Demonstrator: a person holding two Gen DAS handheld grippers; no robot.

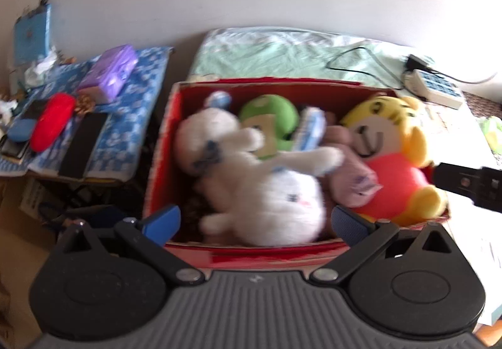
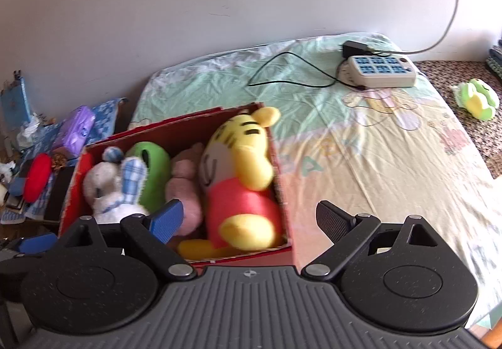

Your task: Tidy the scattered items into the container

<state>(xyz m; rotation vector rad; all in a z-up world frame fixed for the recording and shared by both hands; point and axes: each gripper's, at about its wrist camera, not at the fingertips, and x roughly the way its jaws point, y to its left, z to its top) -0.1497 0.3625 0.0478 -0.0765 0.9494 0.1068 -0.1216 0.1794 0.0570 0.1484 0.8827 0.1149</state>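
Jaws of both our left gripper (image 1: 255,220) and right gripper (image 2: 249,220) stand apart, empty. Only our right view shows a green plush (image 2: 477,98) outside the red box (image 2: 284,182).

The box (image 2: 284,189) stands on the bed (image 2: 392,160), at its left near part. In it, from left to right, lie a rabbit (image 2: 113,189), a frog (image 2: 150,173), a bear (image 2: 185,192) and a tiger (image 2: 241,179); another plush (image 1: 276,204) lies near, before the rabbit. Far right on the bed sits a power strip (image 2: 376,69), its cable (image 2: 288,66) running left. Further right lies a small toy (image 2: 477,98). Left of the bed, a stand (image 1: 131,129) carries a tissue pack (image 1: 109,72) and a case (image 1: 51,121).
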